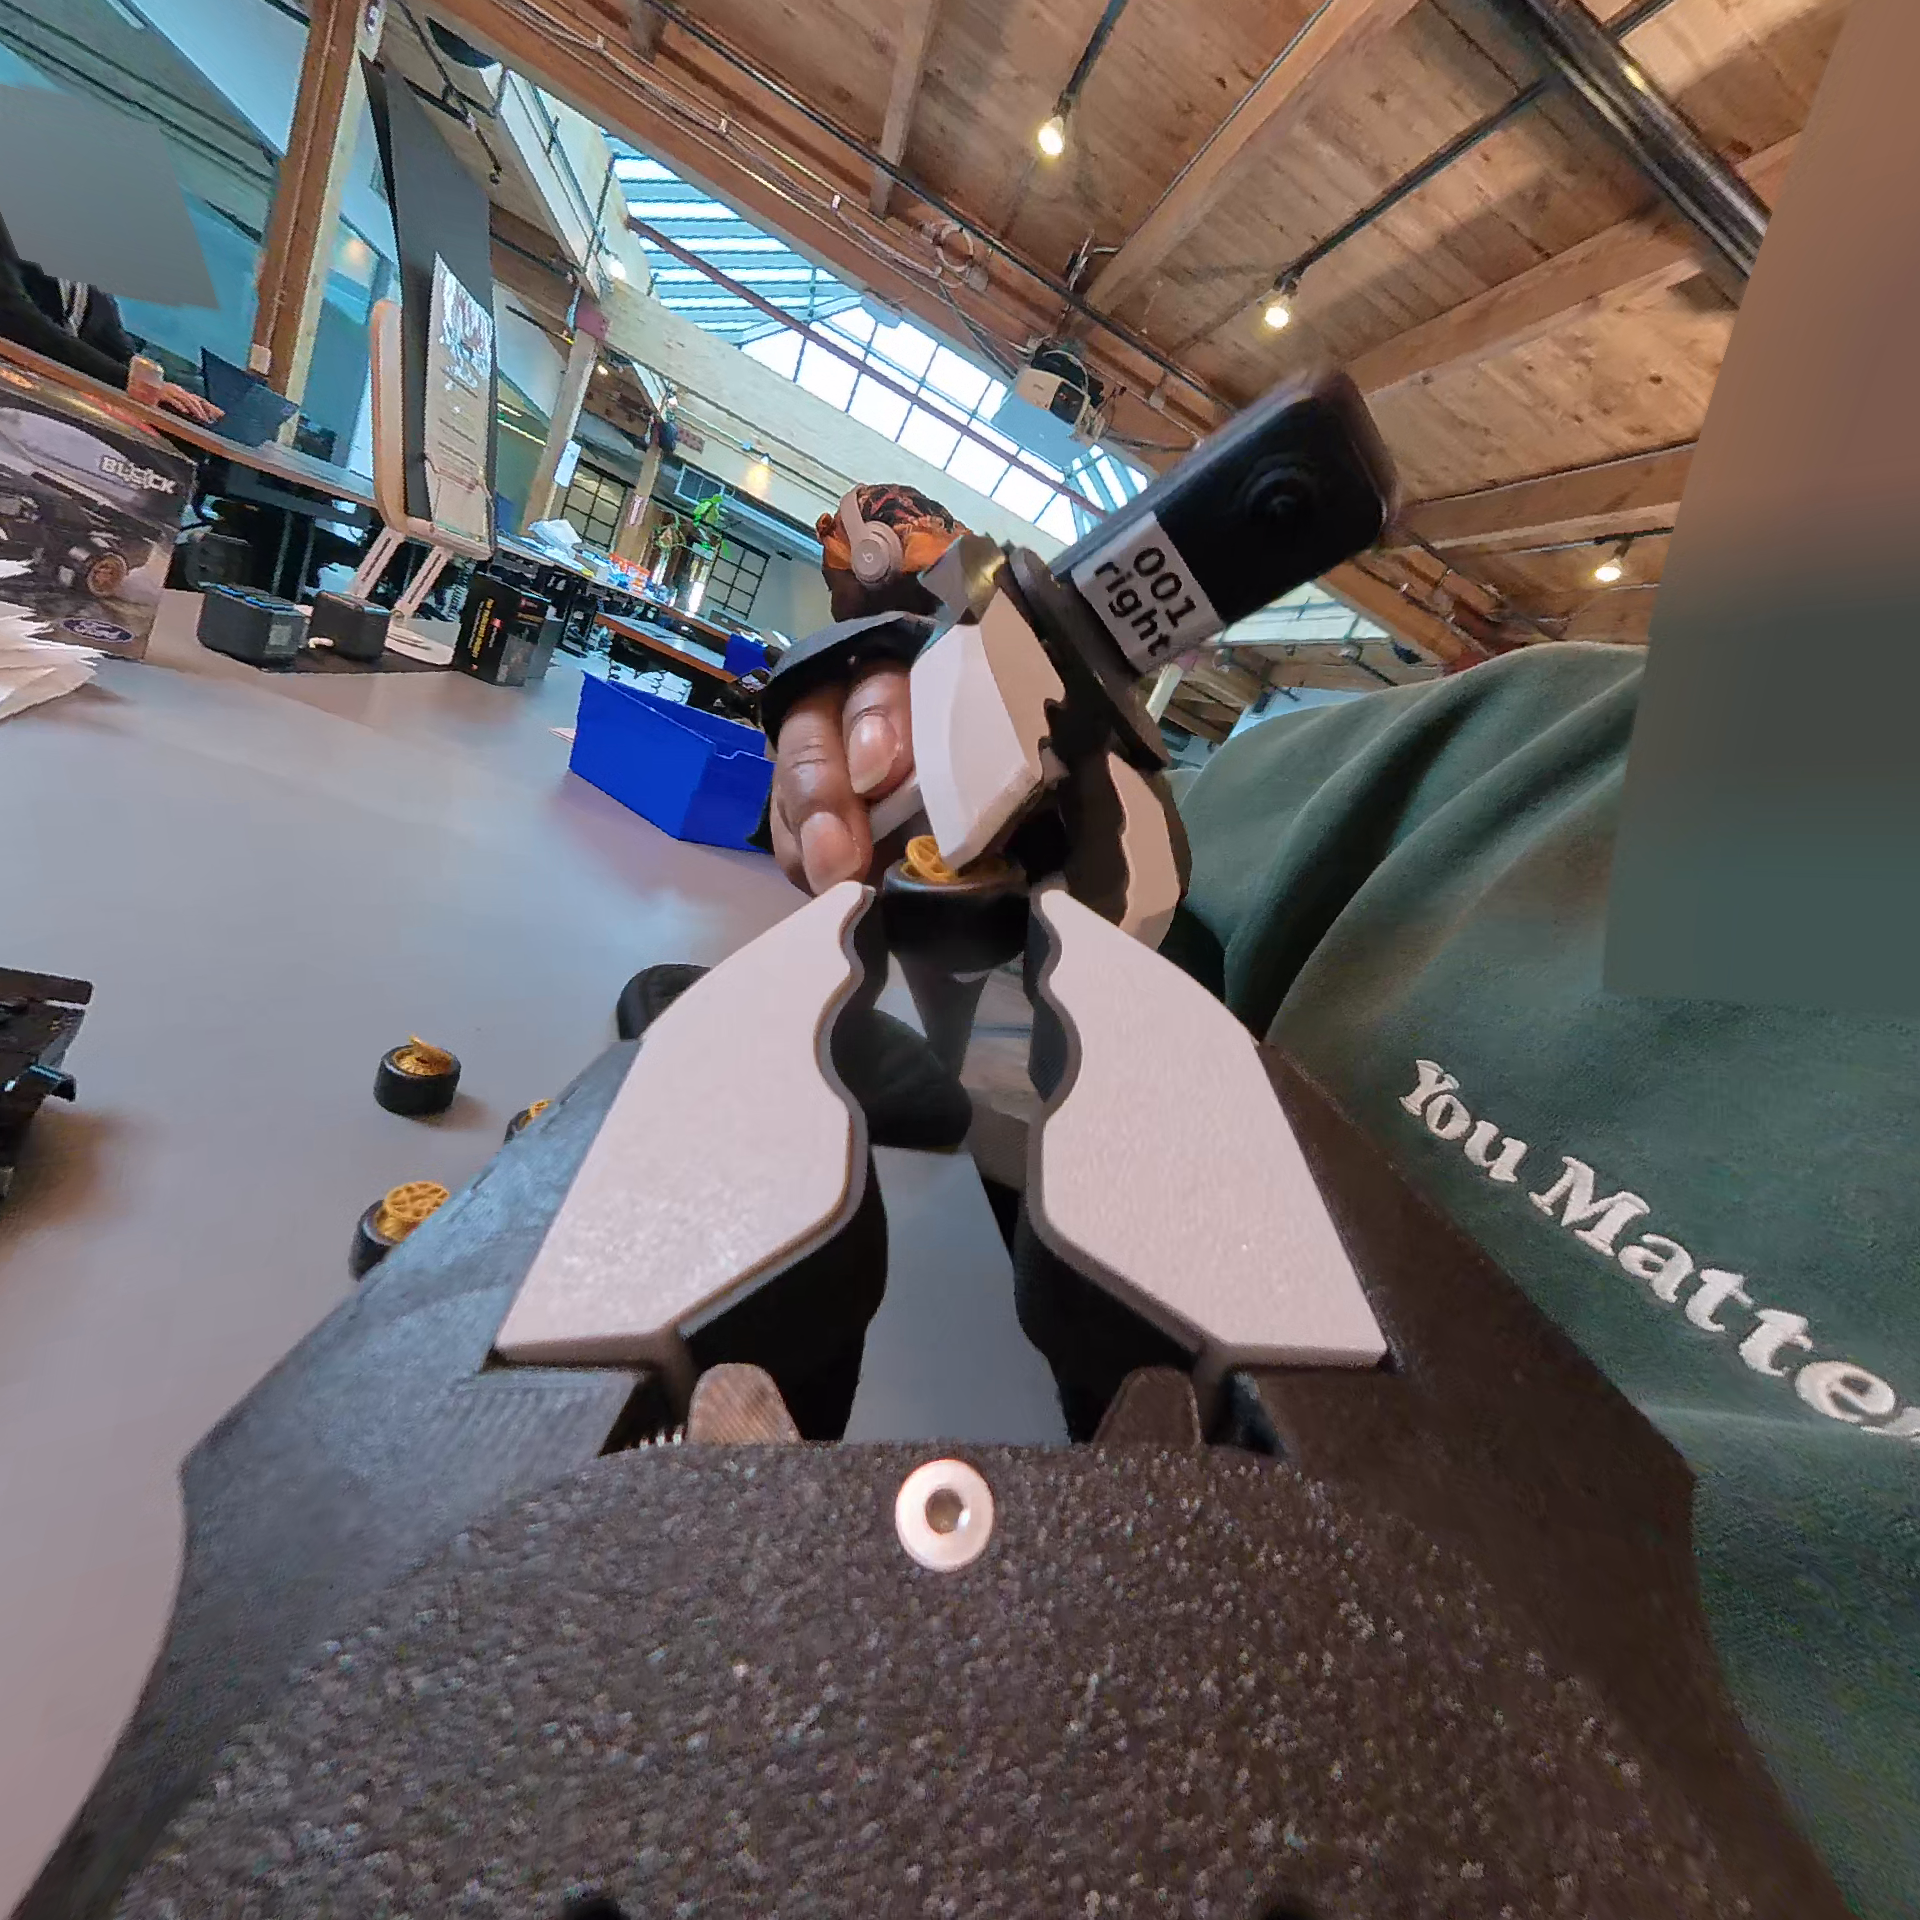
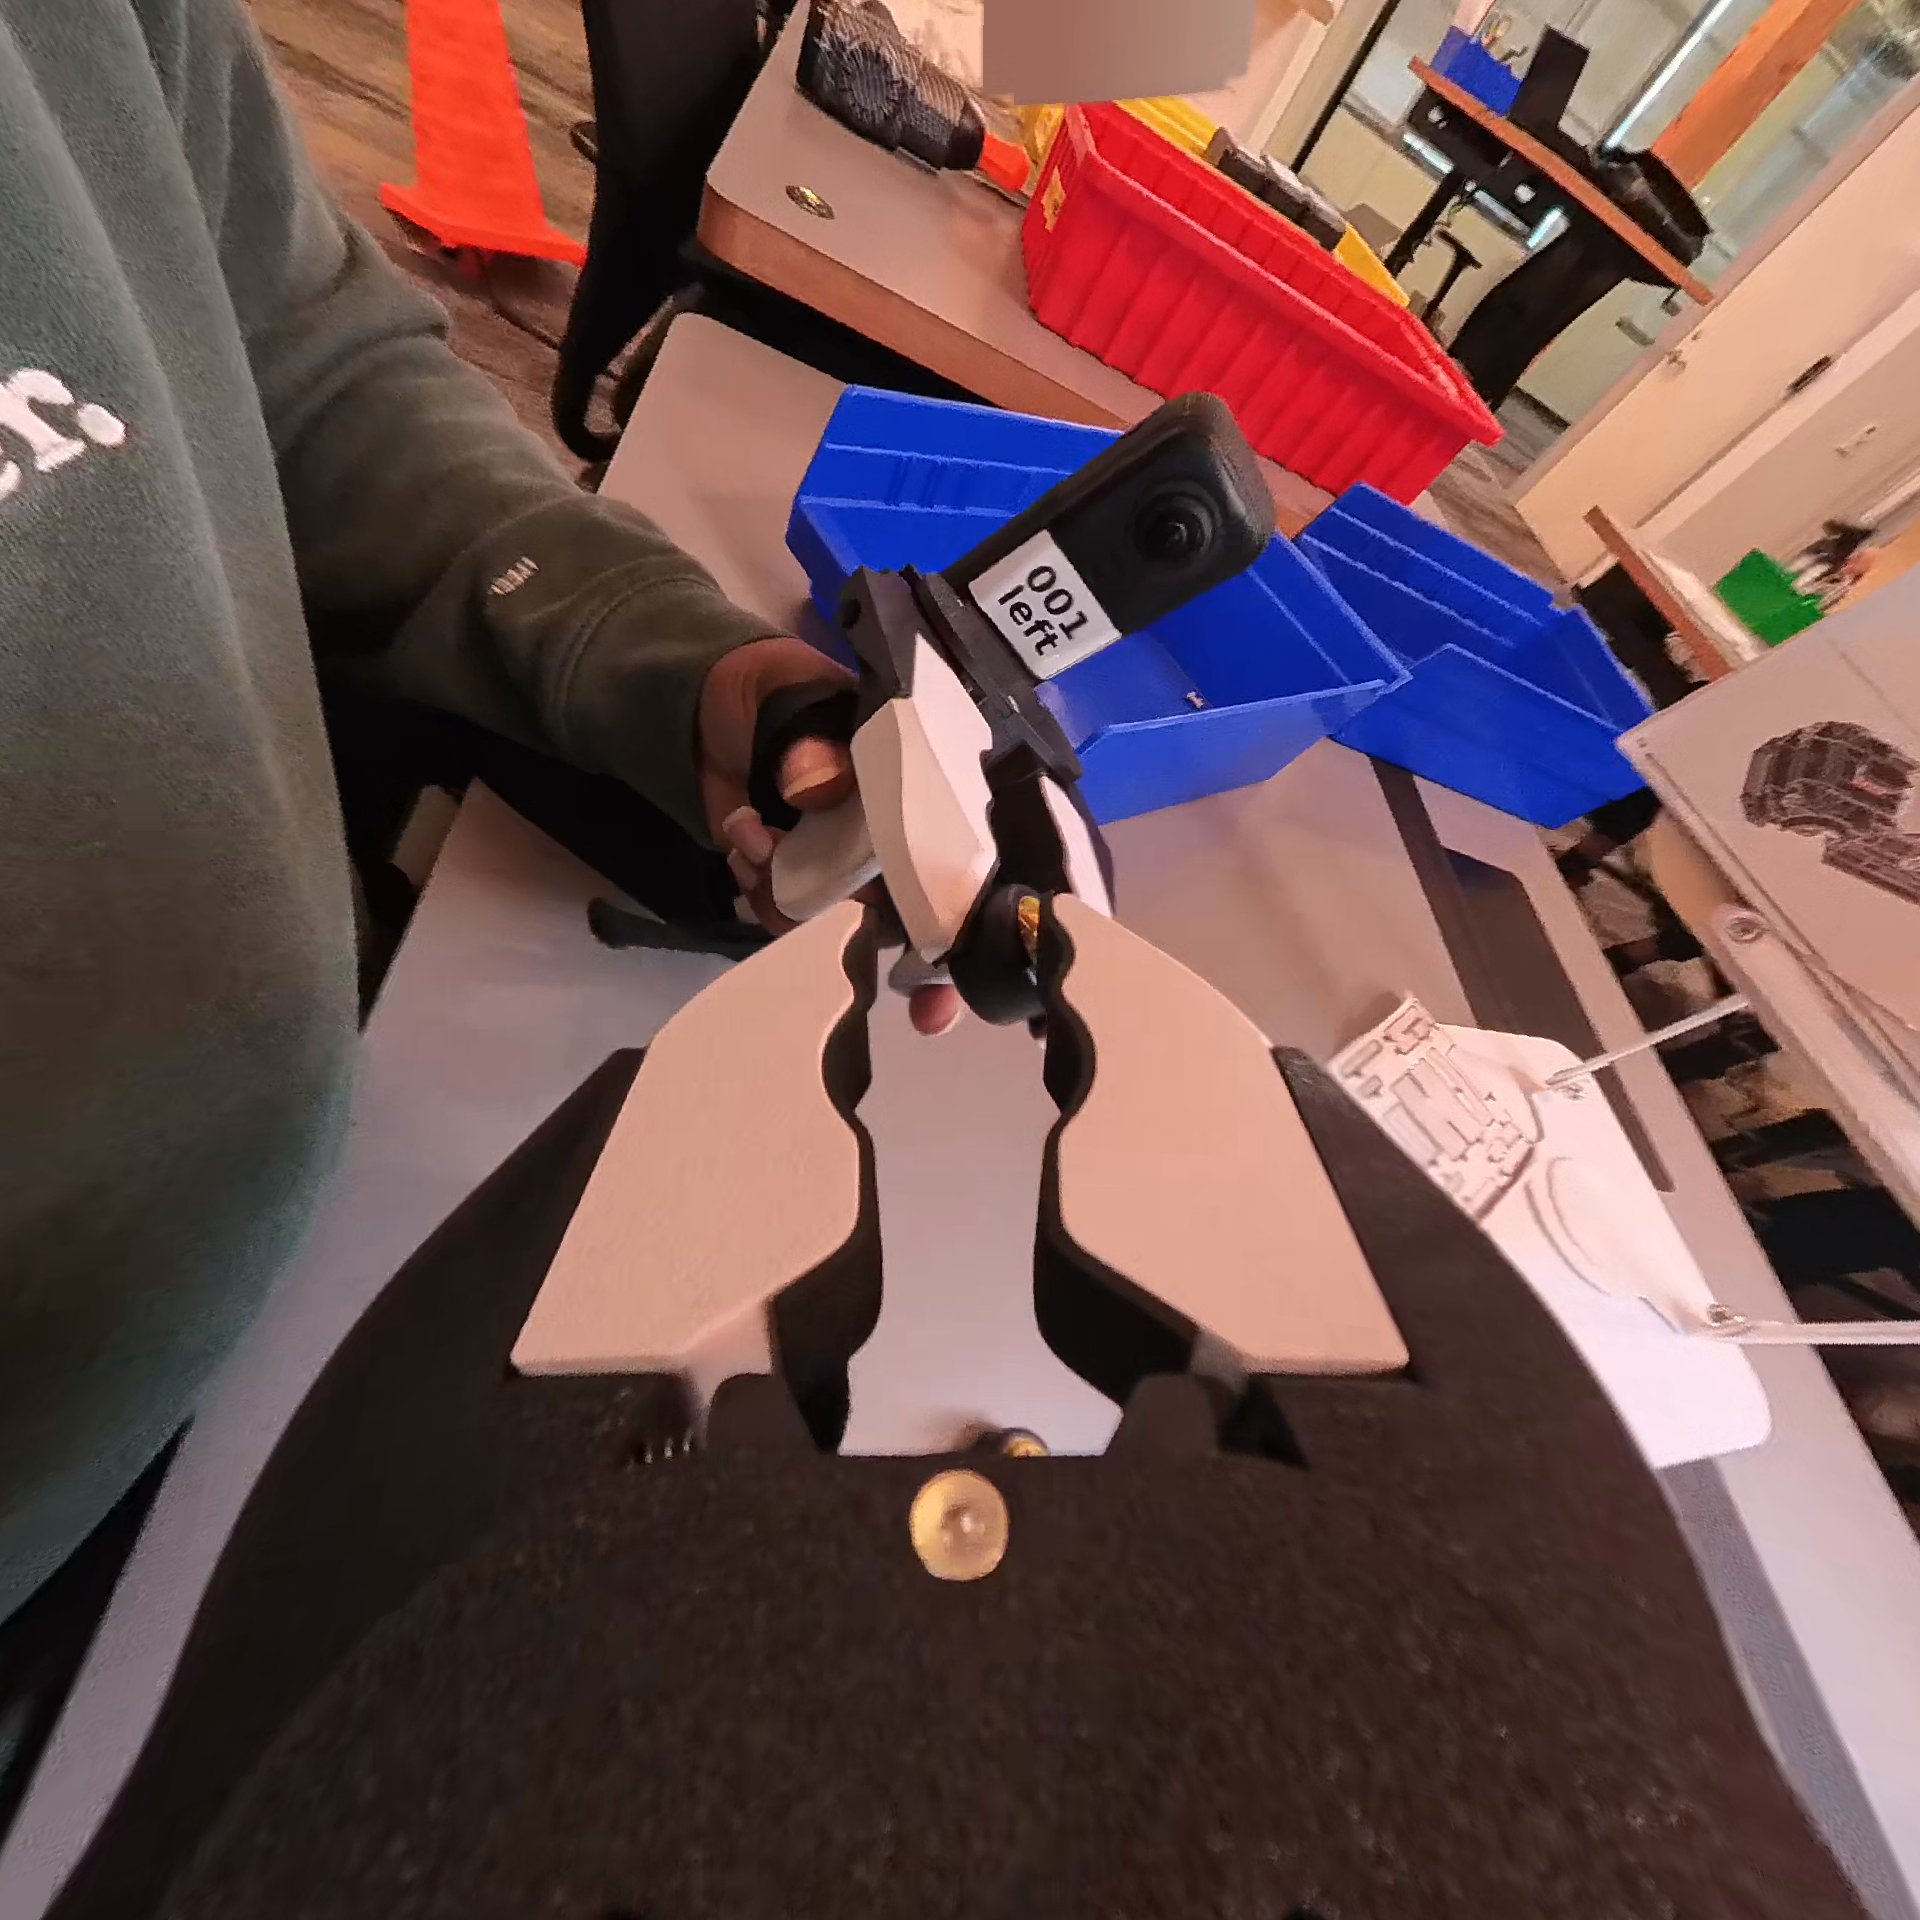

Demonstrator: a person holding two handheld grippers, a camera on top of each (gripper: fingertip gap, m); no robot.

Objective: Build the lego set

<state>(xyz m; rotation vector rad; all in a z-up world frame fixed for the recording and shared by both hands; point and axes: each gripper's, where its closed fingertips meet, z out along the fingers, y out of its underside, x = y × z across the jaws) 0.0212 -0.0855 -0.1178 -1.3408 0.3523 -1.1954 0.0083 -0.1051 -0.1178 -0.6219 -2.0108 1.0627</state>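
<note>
Left wrist view shows the left gripper (image 1: 951, 914) raised above the grey table (image 1: 260, 883), its 2 pale fingers pinched on the black tyre of a small wheel (image 1: 951, 920) whose gold rim faces up. The right gripper (image 1: 961, 857) comes in from above with a person's hand (image 1: 831, 769) on its handle; its tips touch that gold rim, but how its jaws stand cannot be told from here.

Right wrist view looks down the right gripper's own fingers, which sit a little apart. The same wheel (image 2: 1003, 961) is against the inner edge of 1 finger, with the left gripper (image 2: 977, 935) clamped around it; whether the right jaws actually press the wheel is unclear.

On the table to the left lie 3 more wheels with gold rims: 1 loose wheel (image 1: 416, 1078) in full sight, and 2 others (image 1: 390, 1224) partly hidden by the gripper body. A black lego chassis (image 1: 31, 1049) sits at the left edge. Beyond are blue bins (image 2: 1195, 665), a red bin (image 2: 1226, 301) and a sheet with printed line drawings (image 2: 1538, 1184).
</note>
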